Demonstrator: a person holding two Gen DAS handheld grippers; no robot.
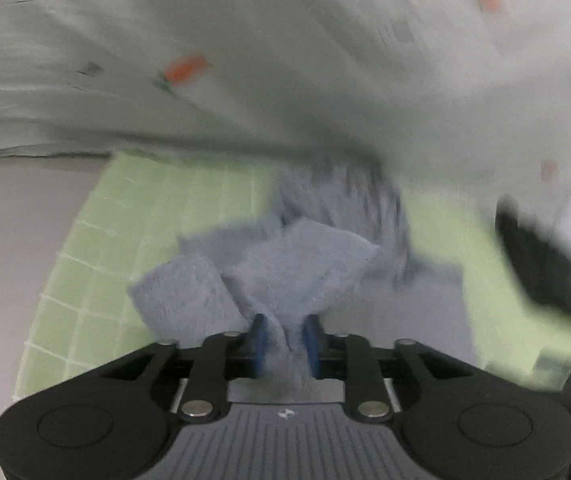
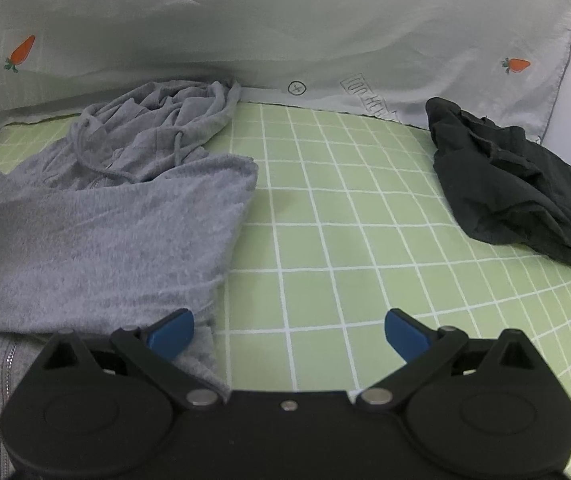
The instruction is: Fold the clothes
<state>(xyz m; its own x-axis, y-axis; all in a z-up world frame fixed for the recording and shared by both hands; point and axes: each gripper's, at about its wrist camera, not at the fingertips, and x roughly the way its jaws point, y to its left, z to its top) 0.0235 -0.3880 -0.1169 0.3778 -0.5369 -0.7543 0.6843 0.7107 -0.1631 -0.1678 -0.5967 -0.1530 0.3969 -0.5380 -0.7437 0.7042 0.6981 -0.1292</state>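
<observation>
A grey hoodie [image 2: 97,224] with a drawstring hood and a zip lies on the green checked sheet [image 2: 345,216], partly folded over itself. My left gripper [image 1: 284,342] is shut on a bunch of the grey hoodie [image 1: 277,272], lifted off the sheet; that view is blurred by motion. My right gripper [image 2: 289,332] hovers open just above the sheet at the hoodie's right edge, its left fingertip [image 2: 171,330] over the fabric's hem, nothing between the fingers.
A crumpled black garment [image 2: 517,184] lies at the right of the green sheet, seen blurred as the black garment [image 1: 545,264] in the left view. A pale quilt with carrot prints [image 2: 285,32] is heaped along the far side.
</observation>
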